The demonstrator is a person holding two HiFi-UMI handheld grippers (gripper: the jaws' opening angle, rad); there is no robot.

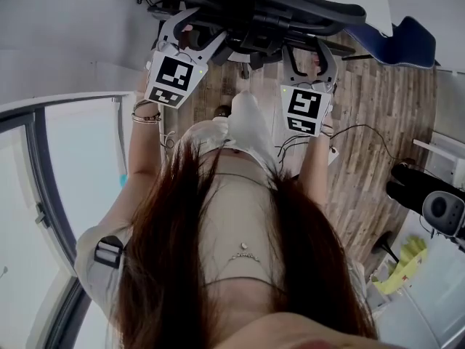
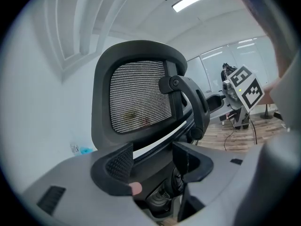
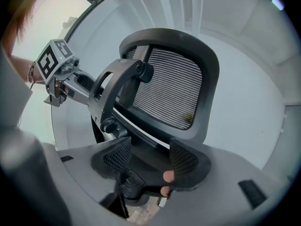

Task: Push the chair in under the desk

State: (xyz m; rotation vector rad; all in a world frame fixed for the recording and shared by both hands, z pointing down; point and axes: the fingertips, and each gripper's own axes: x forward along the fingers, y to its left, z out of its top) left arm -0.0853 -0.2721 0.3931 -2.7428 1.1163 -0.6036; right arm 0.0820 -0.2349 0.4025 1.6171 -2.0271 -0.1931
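With left gripper [image 1: 195, 33] and right gripper [image 1: 305, 51] jaws apart astride the chair [image 1: 269, 6] back, we judge the push under the desk [image 1: 378, 9] unfinished.

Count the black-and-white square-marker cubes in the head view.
2. One black-and-white marker cube rides the left gripper at upper left; the other rides the right gripper just right of centre. Both sit near the black mesh office chair. None appears hidden.

Floor's wood planks [image 1: 385, 115], greyish-brown; the black chair [image 1: 269, 9] stands on it up at the far end; thin dark cables [image 1: 363, 127] trail loose over the boards at right; a dark blue thing [image 1: 410, 42] sits beyond them.
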